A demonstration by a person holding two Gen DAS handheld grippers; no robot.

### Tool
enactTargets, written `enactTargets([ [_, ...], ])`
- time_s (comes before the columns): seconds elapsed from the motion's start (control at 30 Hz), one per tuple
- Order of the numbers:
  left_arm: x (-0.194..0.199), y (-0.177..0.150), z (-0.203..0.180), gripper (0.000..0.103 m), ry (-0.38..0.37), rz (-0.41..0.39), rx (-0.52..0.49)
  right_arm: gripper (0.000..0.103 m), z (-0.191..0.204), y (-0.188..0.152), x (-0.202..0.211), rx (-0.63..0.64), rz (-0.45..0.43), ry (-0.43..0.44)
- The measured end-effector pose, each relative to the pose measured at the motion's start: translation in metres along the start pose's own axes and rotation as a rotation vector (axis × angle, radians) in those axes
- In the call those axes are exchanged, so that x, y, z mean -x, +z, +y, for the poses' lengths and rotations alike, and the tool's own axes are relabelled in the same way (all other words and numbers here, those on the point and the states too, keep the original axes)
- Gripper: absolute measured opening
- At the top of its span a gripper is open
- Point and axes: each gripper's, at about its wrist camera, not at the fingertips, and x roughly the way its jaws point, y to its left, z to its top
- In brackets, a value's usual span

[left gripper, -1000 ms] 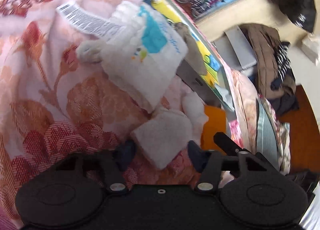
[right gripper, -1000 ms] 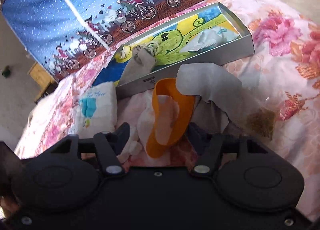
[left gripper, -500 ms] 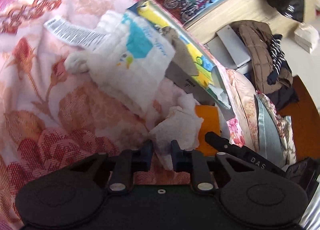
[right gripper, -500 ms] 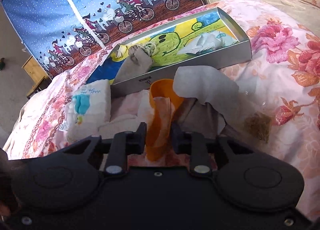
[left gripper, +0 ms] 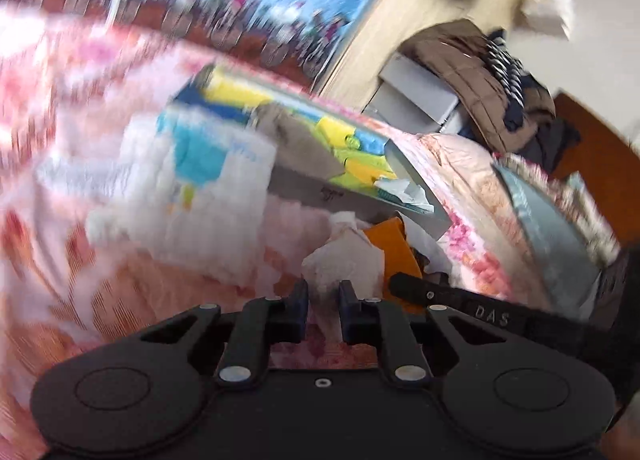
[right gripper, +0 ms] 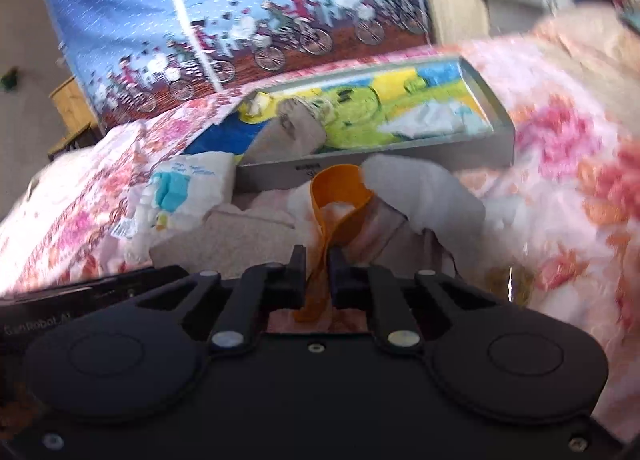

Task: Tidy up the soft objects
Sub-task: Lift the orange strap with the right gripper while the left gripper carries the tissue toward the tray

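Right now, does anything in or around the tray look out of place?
Yes. A grey-brown cloth hangs over the front wall of the tray, half in and half out. The rest is a loose heap beside it; the right gripper pinches the orange band, the left gripper a white cloth.

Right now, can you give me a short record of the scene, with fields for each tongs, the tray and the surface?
left tongs: shut on white cloth
right tongs: shut on orange band
tray: grey, holds beige pouch and crumpled tissue
surface: floral bedspread
image quality: motion blur
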Motion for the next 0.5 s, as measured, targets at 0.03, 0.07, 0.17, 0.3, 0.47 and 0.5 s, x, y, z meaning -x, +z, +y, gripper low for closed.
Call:
enactTargets([
  [0.03, 0.004, -0.001, -0.007, 0.015, 0.02, -0.019, -0.055, 0.005, 0.005, 0.0, 0.003, 0.051, -0.016, -0.013],
  [0.07, 0.007, -0.002, -0.013, 0.015, 0.041, -0.036, -0.105, 0.005, 0.01, 0.0, 0.006, 0.096, -0.031, -0.022],
  [0.17, 0.017, -0.007, -0.027, 0.014, 0.1, -0.077, -0.216, 0.004, 0.023, -0.001, 0.012, 0.207, -0.072, -0.048],
  [0.3, 0.032, -0.01, -0.038, 0.011, 0.161, -0.137, -0.297, 0.003, 0.037, -0.002, 0.021, 0.324, -0.133, -0.085],
  [0.47, 0.047, -0.009, -0.045, 0.008, 0.202, -0.216, -0.312, 0.003, 0.042, 0.003, 0.023, 0.366, -0.158, -0.107],
  [0.5, 0.048, -0.009, -0.045, 0.008, 0.207, -0.217, -0.315, 0.003, 0.041, 0.004, 0.023, 0.361, -0.155, -0.104],
])
